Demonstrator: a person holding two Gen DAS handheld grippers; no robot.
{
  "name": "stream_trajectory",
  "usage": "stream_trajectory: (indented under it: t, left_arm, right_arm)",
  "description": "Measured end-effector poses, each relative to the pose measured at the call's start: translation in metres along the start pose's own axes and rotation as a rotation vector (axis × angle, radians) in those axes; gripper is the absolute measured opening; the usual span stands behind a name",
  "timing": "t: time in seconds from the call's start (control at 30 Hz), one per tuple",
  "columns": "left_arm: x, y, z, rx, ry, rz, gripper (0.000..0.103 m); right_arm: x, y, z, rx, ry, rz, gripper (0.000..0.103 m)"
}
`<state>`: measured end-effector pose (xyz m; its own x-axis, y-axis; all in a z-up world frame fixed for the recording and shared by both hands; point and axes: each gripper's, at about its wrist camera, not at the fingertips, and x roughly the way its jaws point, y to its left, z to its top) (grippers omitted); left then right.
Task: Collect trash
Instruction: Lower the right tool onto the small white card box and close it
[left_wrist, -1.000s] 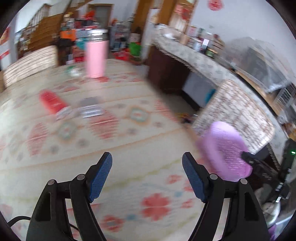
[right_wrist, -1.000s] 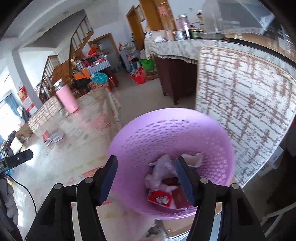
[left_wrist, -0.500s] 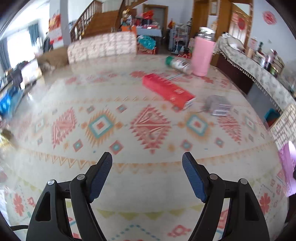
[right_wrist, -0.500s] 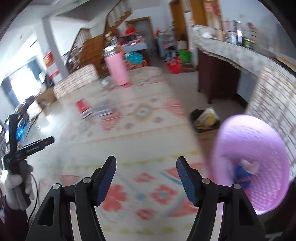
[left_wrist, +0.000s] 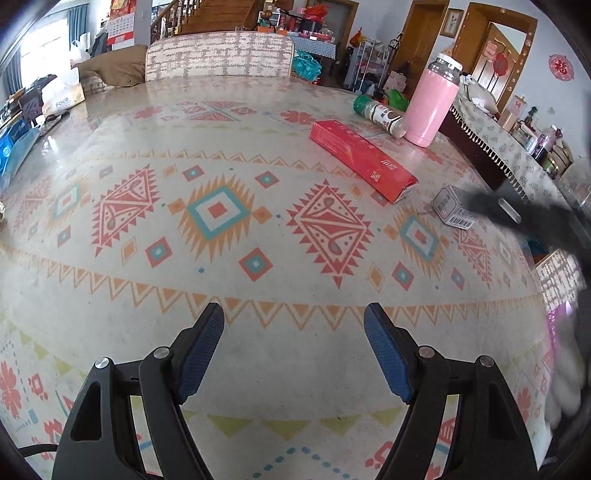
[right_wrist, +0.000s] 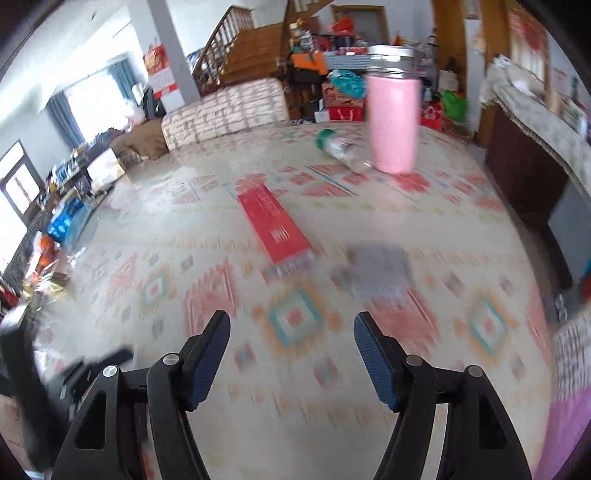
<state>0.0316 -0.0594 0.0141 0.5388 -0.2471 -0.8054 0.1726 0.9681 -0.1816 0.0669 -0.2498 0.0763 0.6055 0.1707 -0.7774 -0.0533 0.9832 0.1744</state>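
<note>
I have both grippers over the table; the left gripper has its jaws apart with only patterned cloth between them; the right gripper has its jaws opening, nothing between them either.

The trash I can see: a long red box, flat, one end torn open, lying slantwise toward the table's far right; just past its torn end, near the right edge, a small grey box with a barcode on its side; behind the red box a clear bottle with a green cap, on its side, its base touching or just beside a pink tumbler that stands upright near the far right corner. In the right view the grey box is blurred, ahead of my right jaw.

A purple basket shows at the table's near right edge, only a sliver, blurred. Along the left edge are a tissue box and a blue pack; a chair back stands at the far edge. The bare cloth between my jaws and the boxes holds nothing.
</note>
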Motion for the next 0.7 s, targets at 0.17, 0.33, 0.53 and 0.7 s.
stream_trajectory:
  t: [0.17, 0.33, 0.53, 0.7]
  left_arm:
    - [0.000, 0.001, -0.002, -0.007, 0.003, 0.006, 0.077]
    - [0.001, 0.002, -0.002, -0.020, 0.005, -0.009, 0.080]
    - [-0.002, 0.012, 0.000, -0.079, 0.014, -0.054, 0.081]
    - [-0.013, 0.038, 0.007, -0.181, -0.037, -0.046, 0.081]
  right_arm:
    - [0.058, 0.021, 0.046, -0.065, 0.057, -0.067, 0.077]
    - [0.096, 0.020, 0.065, -0.079, 0.120, -0.108, 0.077]
    - [0.115, 0.022, 0.065, -0.105, 0.152, -0.142, 0.050]
    - [0.102, 0.029, 0.045, -0.102, 0.169, -0.114, 0.043]
